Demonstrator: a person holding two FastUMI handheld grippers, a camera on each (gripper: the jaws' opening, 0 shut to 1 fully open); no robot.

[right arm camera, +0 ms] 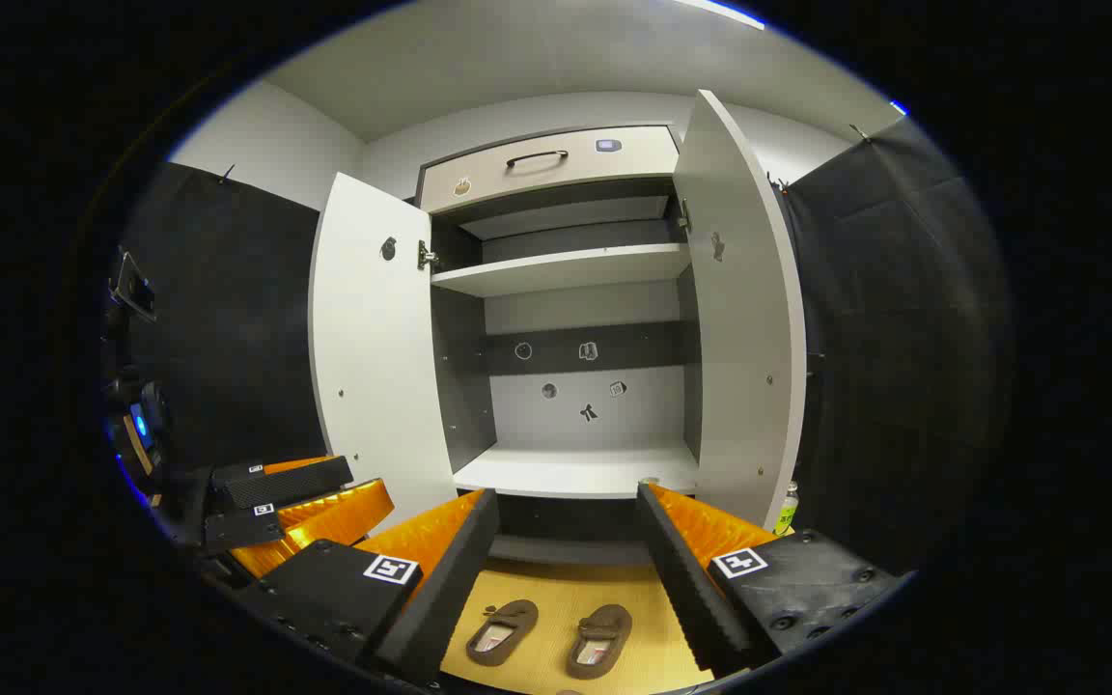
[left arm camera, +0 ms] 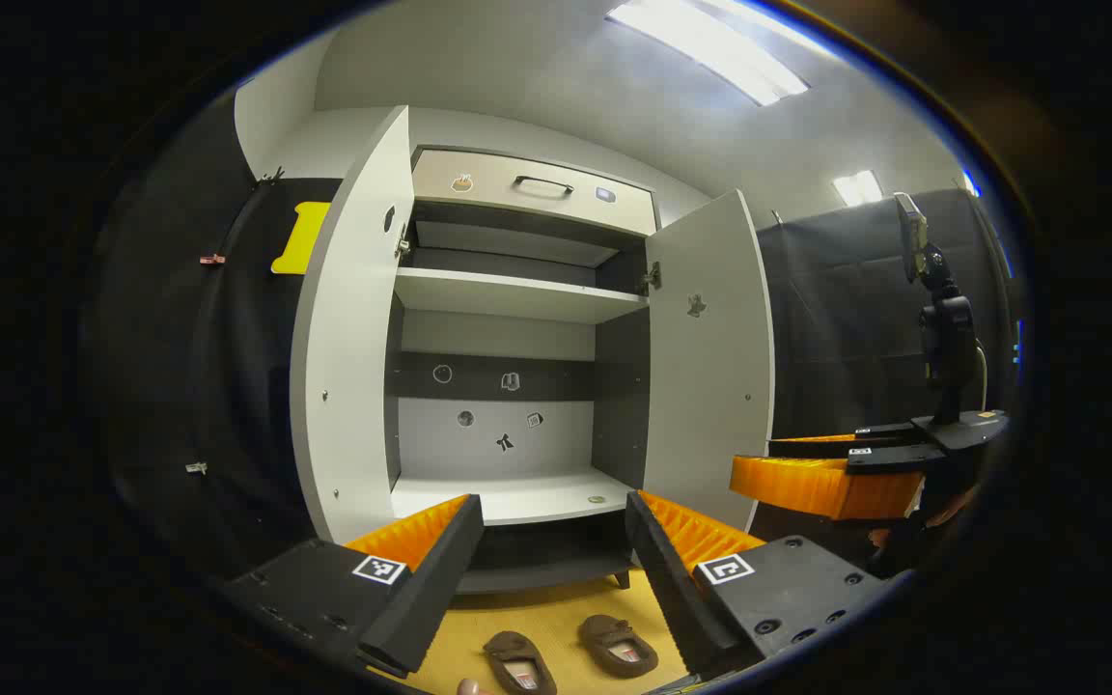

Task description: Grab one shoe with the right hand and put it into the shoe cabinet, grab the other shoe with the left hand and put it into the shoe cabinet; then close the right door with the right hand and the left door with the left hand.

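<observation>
Two brown slippers lie side by side on the yellow mat in front of the open shoe cabinet: the left shoe (left arm camera: 520, 662) (right arm camera: 503, 625) and the right shoe (left arm camera: 619, 645) (right arm camera: 599, 639). My left gripper (left arm camera: 553, 502) is open and empty, held above and short of the shoes, facing the cabinet's lower shelf (left arm camera: 517, 497). My right gripper (right arm camera: 568, 492) is likewise open and empty over the shoes, facing the same shelf (right arm camera: 575, 473). Both doors stand wide: left door (left arm camera: 348, 338) (right arm camera: 377, 357), right door (left arm camera: 710, 357) (right arm camera: 744, 319). Each view catches the other gripper at the side: the right gripper (left arm camera: 831, 473) and the left gripper (right arm camera: 295, 507).
An upper shelf (left arm camera: 517, 294) and a shut drawer with a handle (left arm camera: 543, 183) sit above. A small bottle (right arm camera: 787, 510) stands on the floor by the right door. A stand with a mounted device (left arm camera: 942, 328) rises at the right. Black cloth walls flank the cabinet.
</observation>
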